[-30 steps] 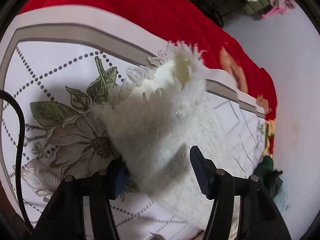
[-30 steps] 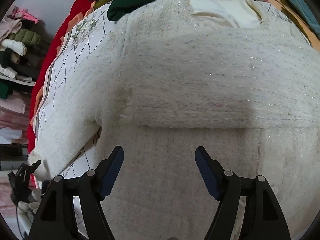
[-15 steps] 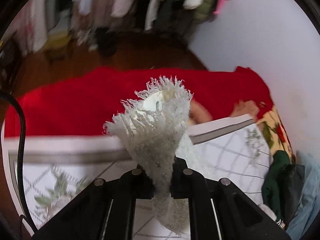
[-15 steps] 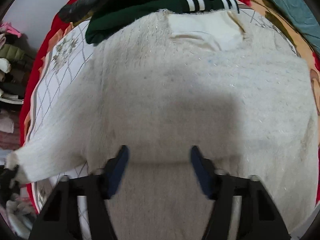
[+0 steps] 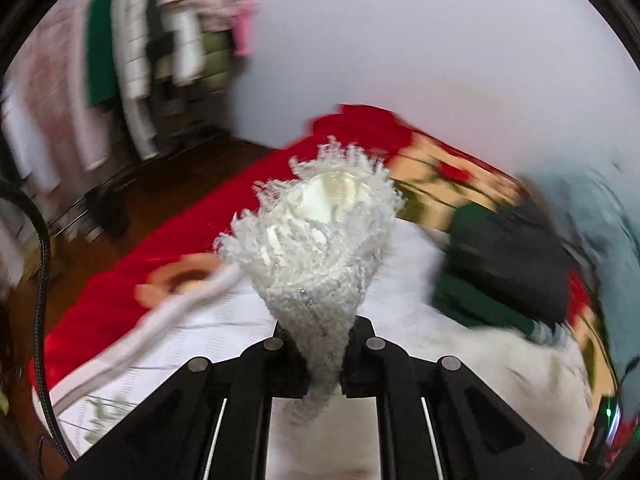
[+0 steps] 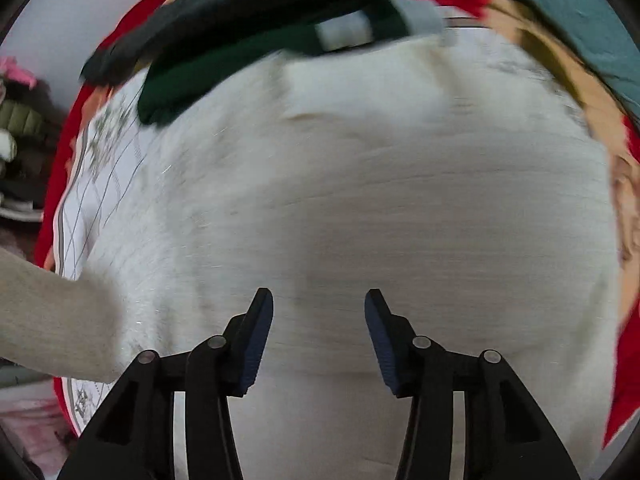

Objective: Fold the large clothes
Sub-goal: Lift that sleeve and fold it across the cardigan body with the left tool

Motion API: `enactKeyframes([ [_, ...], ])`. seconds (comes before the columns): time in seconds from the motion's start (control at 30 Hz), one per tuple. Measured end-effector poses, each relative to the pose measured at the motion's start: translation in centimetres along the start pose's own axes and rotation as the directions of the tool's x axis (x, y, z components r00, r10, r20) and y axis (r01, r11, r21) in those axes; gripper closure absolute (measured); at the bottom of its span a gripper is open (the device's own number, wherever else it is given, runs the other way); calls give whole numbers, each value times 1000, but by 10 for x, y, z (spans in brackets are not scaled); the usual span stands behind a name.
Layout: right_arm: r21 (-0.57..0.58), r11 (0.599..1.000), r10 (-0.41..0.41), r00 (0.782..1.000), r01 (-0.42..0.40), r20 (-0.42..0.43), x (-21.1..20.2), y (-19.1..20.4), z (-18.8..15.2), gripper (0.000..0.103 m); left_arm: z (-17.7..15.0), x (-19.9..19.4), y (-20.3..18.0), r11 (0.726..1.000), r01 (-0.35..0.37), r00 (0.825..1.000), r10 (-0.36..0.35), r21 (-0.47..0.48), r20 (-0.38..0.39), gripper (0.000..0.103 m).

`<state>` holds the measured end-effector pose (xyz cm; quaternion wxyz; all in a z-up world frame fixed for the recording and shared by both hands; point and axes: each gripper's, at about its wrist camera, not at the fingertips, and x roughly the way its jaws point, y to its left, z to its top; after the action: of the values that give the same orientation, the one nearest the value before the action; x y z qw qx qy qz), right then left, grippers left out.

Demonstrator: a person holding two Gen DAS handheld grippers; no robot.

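Left wrist view: the left gripper (image 5: 322, 350) is clamped tight on the fringed cuff of a fuzzy white knitted sweater (image 5: 320, 240), which flares like a cone toward twelve o'clock. At three o'clock lies a dark green and black pile of clothes (image 5: 500, 272); at nine o'clock, a red blanket (image 5: 160, 240). In the right wrist view, the right gripper (image 6: 319, 328) hangs with jaws apart and nothing between them, above the sweater's body (image 6: 360, 200) spread on a white bedsheet with grey lattice lines (image 6: 100, 168). A sleeve runs off toward eight o'clock.
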<state>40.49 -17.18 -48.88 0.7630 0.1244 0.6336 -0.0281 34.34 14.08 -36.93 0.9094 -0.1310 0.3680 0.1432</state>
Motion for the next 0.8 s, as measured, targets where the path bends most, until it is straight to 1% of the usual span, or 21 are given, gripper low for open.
enactKeyframes([
  [0.07,42,999,-7,1000,6,6,-15,-39,1,53,-9,-5,-47,996,69,997,-68,50,-23,96],
  [0.1,68,998,-15,1000,15,7,-23,-62,-1,53,-19,-7,-82,988,130,991,-126,80,-47,96],
  [0.13,97,995,-26,1000,25,5,-29,-86,-2,53,-25,-7,-106,981,169,984,-163,98,-71,96],
  [0.2,134,990,-46,999,45,6,-37,-126,-8,53,-46,-5,-164,953,273,956,-254,131,-144,96],
  [0.23,149,986,-70,998,69,1,-41,-149,-11,53,-53,-5,-182,943,303,946,-281,135,-165,96],
  [0.27,169,981,-92,996,92,-4,-44,-173,-14,53,-64,-3,-206,928,341,929,-310,147,-201,96],
  [0.3,185,977,-103,995,103,-7,-46,-188,-18,53,-81,3,-237,908,386,905,-338,163,-259,96],
  [0.37,218,968,-126,992,127,-19,-48,-219,-26,53,-103,12,-273,882,429,875,-353,193,-330,96],
  [0.4,233,963,-133,991,134,-22,-48,-232,-29,53,-122,21,-295,865,446,860,-343,229,-379,96],
  [0.43,245,959,-143,989,145,-27,-48,-246,-34,53,-133,27,-309,854,458,847,-333,248,-415,95],
  [0.47,253,955,-151,988,155,-33,-50,-259,-40,53,-150,38,-323,843,463,832,-307,274,-462,92],
  [0.5,265,951,-154,987,159,-41,-51,-273,-47,53,-165,48,-334,837,458,824,-273,300,-497,89],
  [0.53,274,949,-150,988,157,-47,-51,-281,-51,53,-174,52,-338,834,448,823,-244,322,-513,89],
  [0.57,282,947,-146,988,155,-52,-52,-288,-56,53,-180,58,-342,830,441,822,-221,341,-525,86],
  [0.6,287,946,-142,988,153,-57,-51,-294,-59,52,-187,63,-340,827,443,812,-207,346,-546,72],
  [0.63,289,946,-136,989,147,-58,-52,-297,-62,50,-191,61,-337,829,447,803,-206,337,-559,47],
  [0.67,291,947,-125,990,137,-58,-52,-299,-65,42,-192,60,-333,835,444,798,-205,324,-567,31],
  [0.7,295,948,-108,993,120,-57,-54,-302,-69,36,-187,57,-321,845,441,797,-215,301,-564,12],
  [0.73,301,949,-81,995,93,-53,-57,-306,-72,35,-185,52,-319,850,439,800,-222,292,-557,11],
  [0.77,303,950,-67,996,80,-51,-59,-306,-73,35,-179,47,-308,857,427,807,-216,290,-550,11],
  [0.8,305,950,-52,997,65,-53,-62,-307,-75,35,-170,42,-296,866,405,817,-198,293,-542,11],
])
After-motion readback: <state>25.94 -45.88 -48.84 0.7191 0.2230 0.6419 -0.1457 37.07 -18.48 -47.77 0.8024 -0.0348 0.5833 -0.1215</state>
